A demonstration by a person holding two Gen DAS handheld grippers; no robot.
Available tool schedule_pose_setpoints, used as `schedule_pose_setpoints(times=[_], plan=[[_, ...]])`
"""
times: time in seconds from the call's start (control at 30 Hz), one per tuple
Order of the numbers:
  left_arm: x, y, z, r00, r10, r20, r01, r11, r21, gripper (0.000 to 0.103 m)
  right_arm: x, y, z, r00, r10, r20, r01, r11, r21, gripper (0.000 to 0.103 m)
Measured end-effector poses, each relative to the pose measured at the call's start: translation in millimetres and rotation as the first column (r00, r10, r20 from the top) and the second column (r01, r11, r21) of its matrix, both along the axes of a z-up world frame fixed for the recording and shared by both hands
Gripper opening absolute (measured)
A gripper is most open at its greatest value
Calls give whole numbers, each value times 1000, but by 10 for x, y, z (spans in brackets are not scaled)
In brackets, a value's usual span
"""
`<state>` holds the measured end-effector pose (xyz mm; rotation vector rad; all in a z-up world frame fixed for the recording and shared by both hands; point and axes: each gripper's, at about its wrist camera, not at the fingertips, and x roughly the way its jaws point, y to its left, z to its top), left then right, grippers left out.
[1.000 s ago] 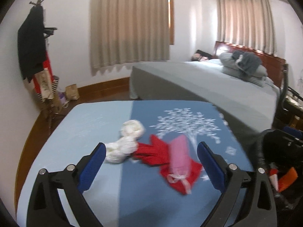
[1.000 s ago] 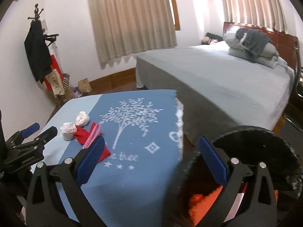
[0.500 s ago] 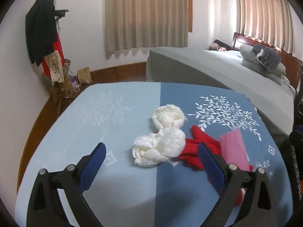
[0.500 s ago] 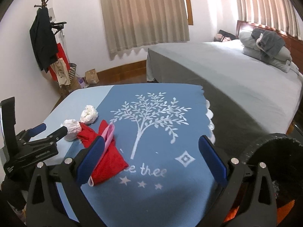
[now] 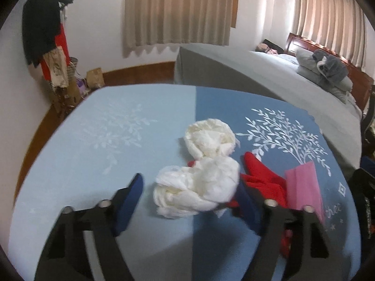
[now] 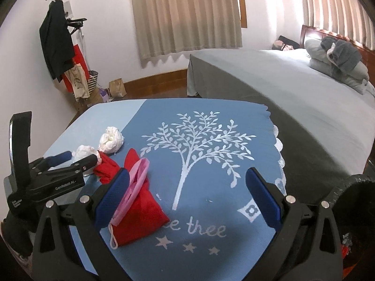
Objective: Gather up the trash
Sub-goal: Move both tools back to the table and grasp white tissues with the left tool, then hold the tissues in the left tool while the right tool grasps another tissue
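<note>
Two crumpled white paper wads lie on the blue tablecloth (image 5: 93, 145): a near wad (image 5: 199, 189) and a far wad (image 5: 209, 139). A red cloth pouch (image 5: 262, 182) with a pink mask (image 5: 303, 187) lies to their right. My left gripper (image 5: 187, 201) is open, its blue pads on either side of the near wad; whether they touch it I cannot tell. In the right wrist view the left gripper (image 6: 77, 159) is at the near wad (image 6: 84, 151), with the far wad (image 6: 111, 139), the pouch (image 6: 138, 208) and the mask (image 6: 133, 187) nearby. My right gripper (image 6: 187, 197) is open and empty above the cloth.
A black trash bin (image 6: 351, 210) stands at the table's right edge, with red scraps inside. A grey bed (image 6: 293, 89) lies beyond the table. A coat rack (image 6: 58, 35) with bags stands by the left wall.
My left gripper has moved forward onto the near white wad and its jaws have narrowed around it. My right gripper has shifted left from the bin over the tablecloth.
</note>
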<state>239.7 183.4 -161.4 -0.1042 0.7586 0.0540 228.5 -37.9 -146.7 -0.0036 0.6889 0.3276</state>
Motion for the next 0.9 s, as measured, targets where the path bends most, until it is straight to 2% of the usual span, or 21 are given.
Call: schedule_pose_setpoints(times=[0.03,0.23,0.53,0.7,0.9], plan=[[8,5,-7,1000,-8,-3,8,1000,-12,60,12,21,1,1000,3,-1,-3,1000,-2,97],[-46,27,56,1000,-14,28,15,999,-37,44,54,87,-6,1000,14,-5,-14,1000,-6,97],[-174,250,277,994,47,94,-47,999,3,43,218,353,100,999,45,19,-46,999,20,97],[-161,502,292,989,107,98,-109,994,23,43,399,625,95,998,61,7,-61,997,39,97],[-115,767,246,982,162,91,-169,983,67,43,612,1014,0,996,88,-11,-89,996,-1,96]])
